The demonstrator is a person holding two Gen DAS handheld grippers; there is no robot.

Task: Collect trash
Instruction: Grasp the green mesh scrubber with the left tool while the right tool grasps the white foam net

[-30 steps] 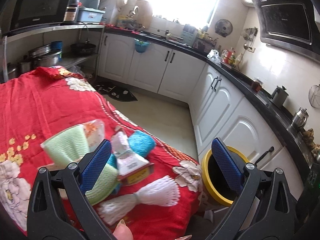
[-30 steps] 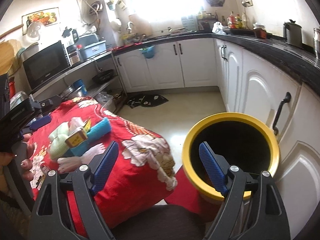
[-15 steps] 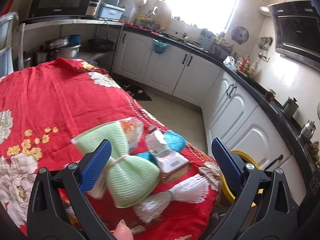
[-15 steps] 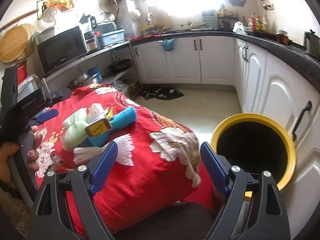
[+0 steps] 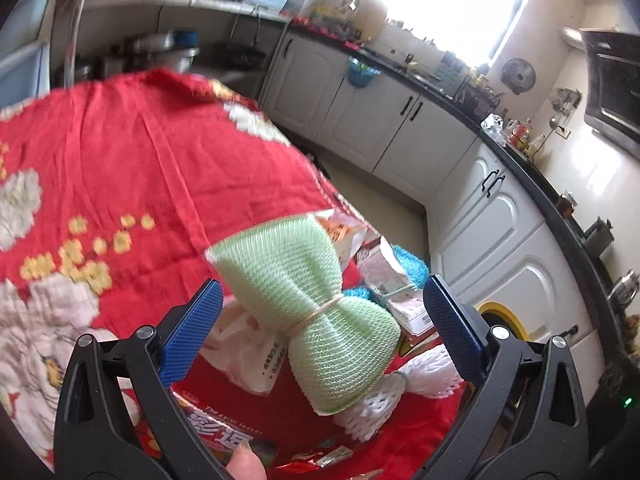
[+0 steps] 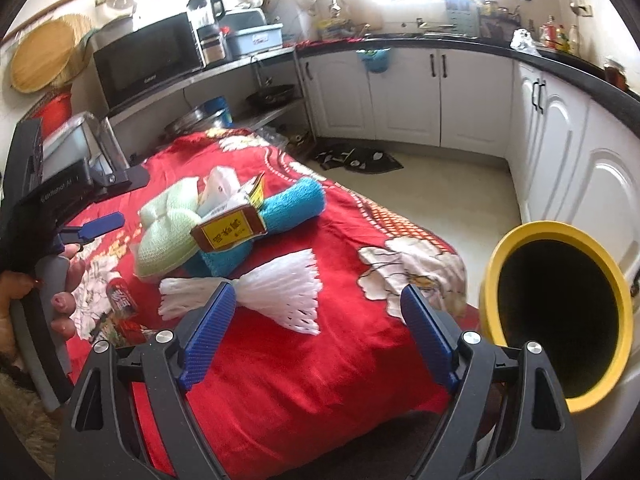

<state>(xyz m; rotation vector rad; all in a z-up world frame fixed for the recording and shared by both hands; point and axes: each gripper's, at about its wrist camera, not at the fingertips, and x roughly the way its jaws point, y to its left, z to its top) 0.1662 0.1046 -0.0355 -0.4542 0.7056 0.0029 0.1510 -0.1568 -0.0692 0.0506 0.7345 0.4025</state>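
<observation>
Left tongs: jaws spread wide, gripping nothing, green foam net lying between them.
Right tongs: released too, over the white foam net.
Trash: piled near the worktop's bin-side edge.
Yellow bin: beside that edge, bottom lost in dark.
Wrapper: half hidden, print blurred.

At the bottom of the frame the left gripper stands wide open, its blue fingers apart on either side of a pale green foam net tied at its middle with a rubber band. The net lies on the red flowered cloth covering the tabletop. A white foam net touches it at lower right. A yellow-rimmed bin peeks behind the right finger.
</observation>
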